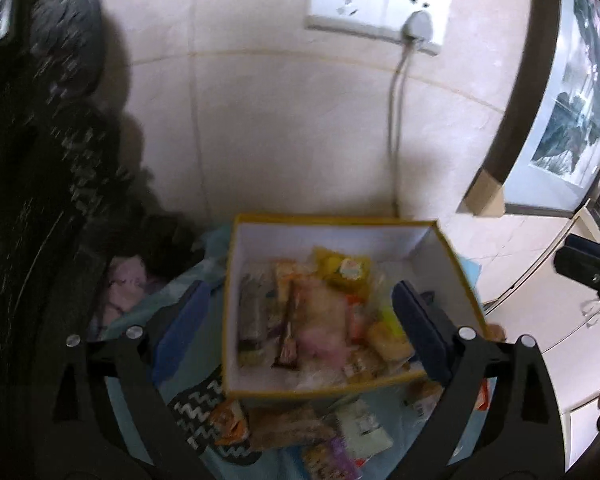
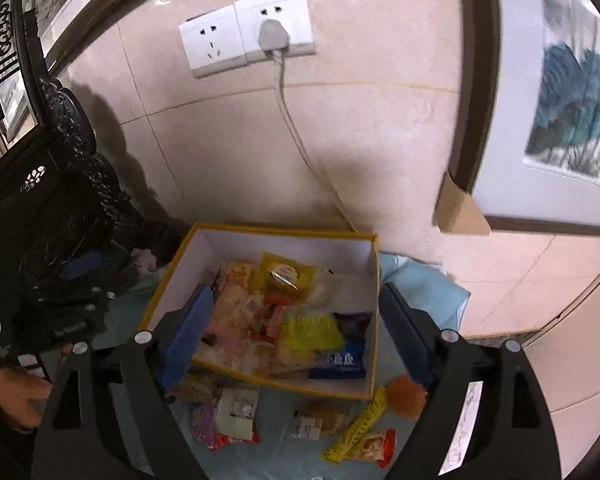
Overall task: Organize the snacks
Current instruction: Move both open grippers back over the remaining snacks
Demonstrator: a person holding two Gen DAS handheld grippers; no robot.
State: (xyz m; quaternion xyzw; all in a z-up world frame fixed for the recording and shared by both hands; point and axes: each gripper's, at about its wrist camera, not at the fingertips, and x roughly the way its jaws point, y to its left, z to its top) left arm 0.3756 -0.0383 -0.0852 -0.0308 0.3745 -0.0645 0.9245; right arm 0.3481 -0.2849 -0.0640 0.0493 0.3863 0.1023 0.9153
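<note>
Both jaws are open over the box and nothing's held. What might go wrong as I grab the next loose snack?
1. The loose packets overlap in front of the box, so jaws may pinch two.
2. The yellow stick pack lies against the box's front wall; closing there could shove the box.

Box (image 2: 370, 320) sits center frame on the cloth (image 2: 420, 276), backed vs the wall (image 2: 380, 140). Snack packs (image 2: 284, 320) piled inside it. More loose packs (image 2: 236, 412) on cloth below the box, lower center. Socket (image 2: 248, 28) w/ plug above box, upper center; cord (image 2: 300, 140) drops behind box. Carved furniture (image 2: 60, 208) at left; framed picture (image 2: 560, 100) at right.
</note>
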